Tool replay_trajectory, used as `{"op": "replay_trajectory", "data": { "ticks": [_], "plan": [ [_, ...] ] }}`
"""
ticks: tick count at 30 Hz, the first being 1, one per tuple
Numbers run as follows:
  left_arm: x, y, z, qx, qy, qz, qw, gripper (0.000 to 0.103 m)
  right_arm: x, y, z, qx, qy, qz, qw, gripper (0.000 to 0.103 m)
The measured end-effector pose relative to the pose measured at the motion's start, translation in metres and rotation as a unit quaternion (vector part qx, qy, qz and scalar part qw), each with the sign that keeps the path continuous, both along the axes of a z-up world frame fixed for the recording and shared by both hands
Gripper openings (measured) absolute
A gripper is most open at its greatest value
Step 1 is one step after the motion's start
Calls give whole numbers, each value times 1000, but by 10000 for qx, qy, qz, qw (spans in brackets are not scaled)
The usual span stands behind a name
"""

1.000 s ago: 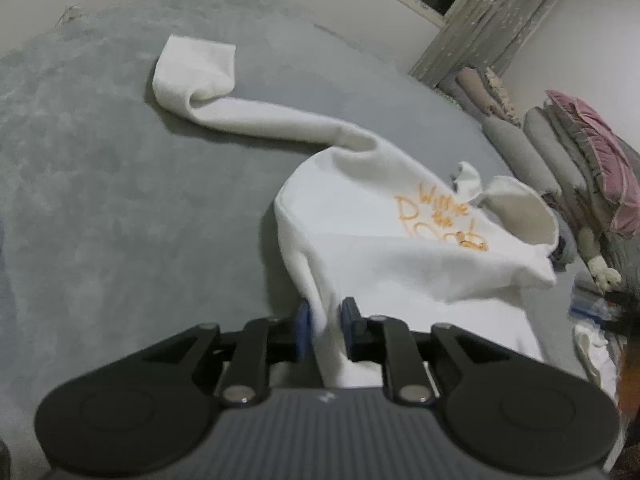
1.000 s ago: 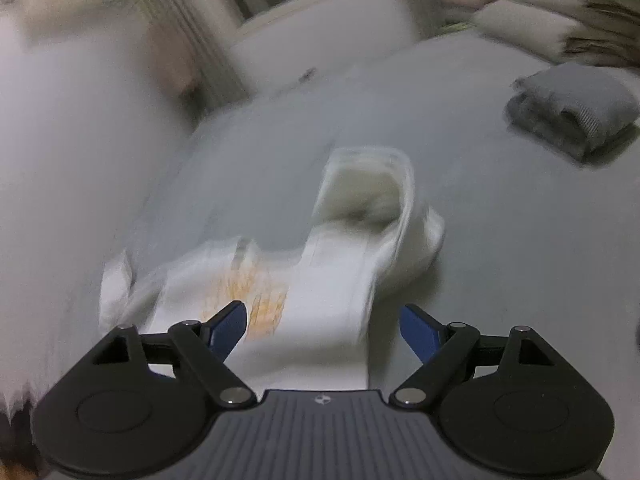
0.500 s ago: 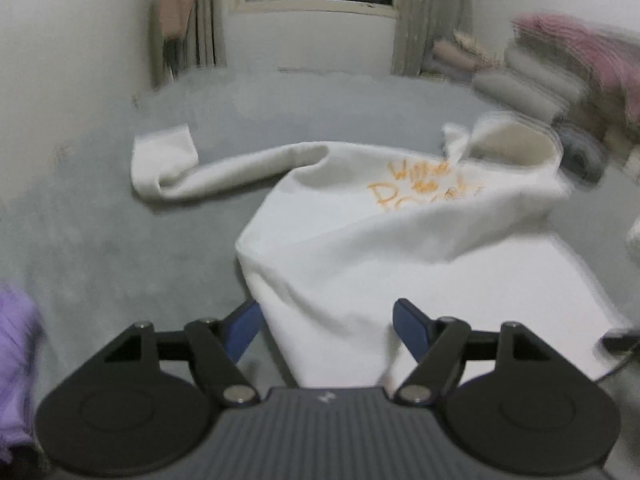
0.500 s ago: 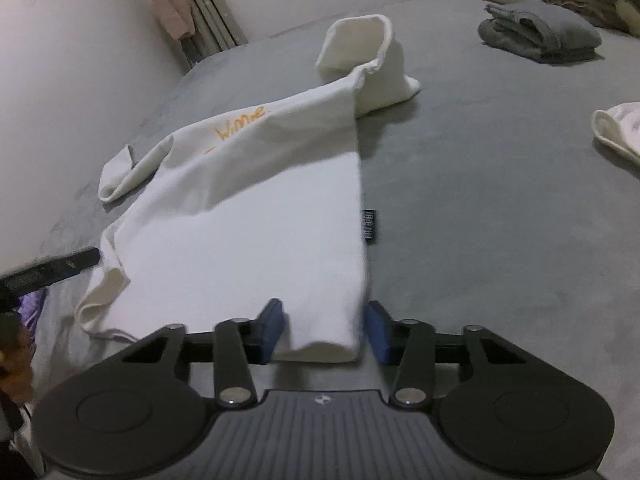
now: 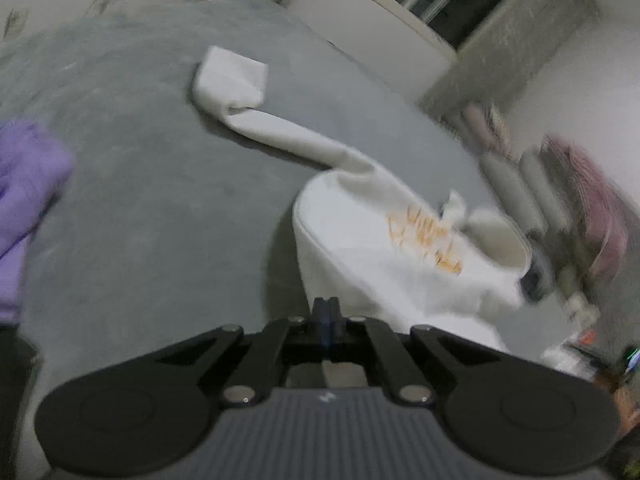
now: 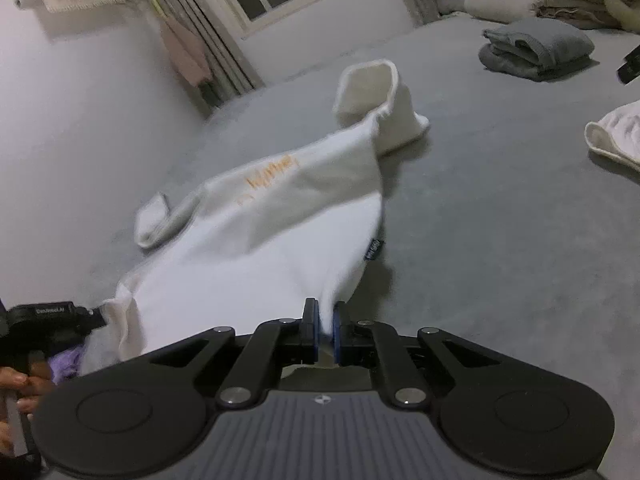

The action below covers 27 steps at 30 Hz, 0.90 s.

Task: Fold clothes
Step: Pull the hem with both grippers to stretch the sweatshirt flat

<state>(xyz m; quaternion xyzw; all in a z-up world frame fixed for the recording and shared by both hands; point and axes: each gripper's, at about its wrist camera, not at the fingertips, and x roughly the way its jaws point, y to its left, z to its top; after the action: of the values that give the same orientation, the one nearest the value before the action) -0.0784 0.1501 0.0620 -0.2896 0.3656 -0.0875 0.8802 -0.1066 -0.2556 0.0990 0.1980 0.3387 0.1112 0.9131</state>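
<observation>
— What lay under it all?

— A grey bed cover (image 6: 500, 240), and spread on it the white sweatshirt (image 6: 260, 248) with orange lettering.

— Where was it from the right gripper (image 6: 325, 328)?

— The body ran from the fingertips out toward eleven o'clock, with one sleeve (image 6: 372, 100) standing up at twelve. The jaws had just been closing, and the hem's corner was pinched between the blue pads.

— And the left gripper (image 5: 326, 312)?

— Clenched tight, pads meeting. In its blurred view the sweatshirt rose from just beside the tips toward one o'clock, and the long sleeve (image 5: 280, 128) trailed off to eleven. I couldn't tell whether any hem was caught.

— Anything smaller?

— A folded grey garment (image 6: 536, 48) at two o'clock from the right gripper, well apart, and a small dark label (image 6: 375, 249) on the side seam at one.
</observation>
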Motion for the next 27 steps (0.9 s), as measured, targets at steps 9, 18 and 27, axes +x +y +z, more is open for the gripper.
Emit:
{"op": "replay_trajectory", "data": {
  "ticks": [9,18,27],
  "plan": [
    [-24,0,1,588,146,-191,9980,4,-42,-6,22,-266,-50,412,9988,8],
    [-3,-36,-25,1567,244,-753,9845,55,-26,-15,-18,-360,627,227,9971,24],
    [-22,-21,-20,674,108,-652,9955,4,-26,-3,-16,-620,567,633,9945,8]
  ]
}}
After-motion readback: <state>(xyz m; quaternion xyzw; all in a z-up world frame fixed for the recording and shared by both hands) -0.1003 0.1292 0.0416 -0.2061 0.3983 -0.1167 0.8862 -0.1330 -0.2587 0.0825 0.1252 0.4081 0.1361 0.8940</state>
